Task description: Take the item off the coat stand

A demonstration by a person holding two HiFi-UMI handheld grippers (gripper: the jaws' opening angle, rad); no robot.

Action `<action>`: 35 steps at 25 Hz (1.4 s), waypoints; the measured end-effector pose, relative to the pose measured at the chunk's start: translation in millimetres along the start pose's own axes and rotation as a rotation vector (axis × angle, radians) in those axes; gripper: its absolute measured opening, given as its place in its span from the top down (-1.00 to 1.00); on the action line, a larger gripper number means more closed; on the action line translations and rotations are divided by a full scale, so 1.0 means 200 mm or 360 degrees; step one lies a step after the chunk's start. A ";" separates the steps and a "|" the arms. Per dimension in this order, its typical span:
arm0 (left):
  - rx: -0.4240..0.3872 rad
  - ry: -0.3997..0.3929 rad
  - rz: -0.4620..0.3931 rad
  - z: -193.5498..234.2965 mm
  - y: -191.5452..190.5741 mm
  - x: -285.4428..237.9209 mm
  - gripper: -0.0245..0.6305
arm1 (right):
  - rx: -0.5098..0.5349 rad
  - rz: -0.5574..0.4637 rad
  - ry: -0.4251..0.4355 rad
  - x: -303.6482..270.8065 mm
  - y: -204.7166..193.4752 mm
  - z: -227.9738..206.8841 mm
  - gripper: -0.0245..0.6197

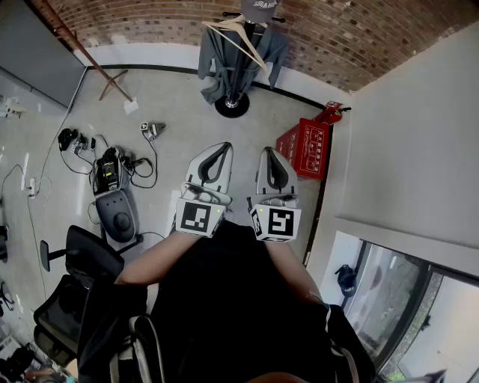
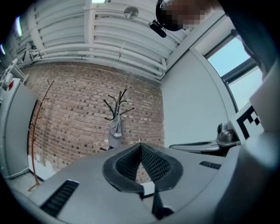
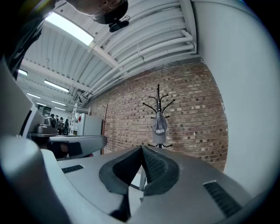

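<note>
A black coat stand stands against the brick wall, well ahead of me. A grey cap hangs at its top, with a wooden hanger and a grey garment below. My left gripper and right gripper are held side by side, level, aimed at the stand and far short of it. Both are shut with nothing between the jaws. The left gripper view shows the cap on the stand beyond the closed tips. In the right gripper view the cap hangs above the closed tips.
A red fire-extinguisher box sits by the white wall on the right. Cables and devices lie on the floor at left, with an office chair nearer me. A wooden pole stand leans at the back left.
</note>
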State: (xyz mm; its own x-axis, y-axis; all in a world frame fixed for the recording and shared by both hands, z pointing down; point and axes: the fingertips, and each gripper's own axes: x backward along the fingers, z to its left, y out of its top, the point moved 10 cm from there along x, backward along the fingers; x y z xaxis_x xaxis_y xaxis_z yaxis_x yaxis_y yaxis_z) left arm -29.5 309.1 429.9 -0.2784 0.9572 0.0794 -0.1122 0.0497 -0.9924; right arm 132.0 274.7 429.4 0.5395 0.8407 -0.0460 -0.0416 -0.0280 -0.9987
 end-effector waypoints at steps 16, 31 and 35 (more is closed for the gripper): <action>0.0122 0.0003 0.0018 0.16 -0.01 -0.04 0.87 | -0.0053 -0.0036 -0.0068 -0.09 0.05 -0.01 0.87; 0.0084 0.0100 0.0048 0.10 -0.04 -0.07 0.87 | -0.0128 -0.0032 -0.0154 0.00 -0.01 -0.24 0.87; 0.0048 0.0124 0.0036 0.05 -0.02 -0.06 0.87 | -0.0126 -0.0034 -0.0166 0.04 0.00 -0.28 0.87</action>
State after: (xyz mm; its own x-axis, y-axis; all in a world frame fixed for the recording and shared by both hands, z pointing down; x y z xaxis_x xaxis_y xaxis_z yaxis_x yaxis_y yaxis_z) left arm -36.1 294.7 434.1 -0.2065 0.9772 0.0486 -0.1360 0.0205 -0.9905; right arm 183.8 250.2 427.8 0.4488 0.8933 -0.0262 0.0378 -0.0483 -0.9981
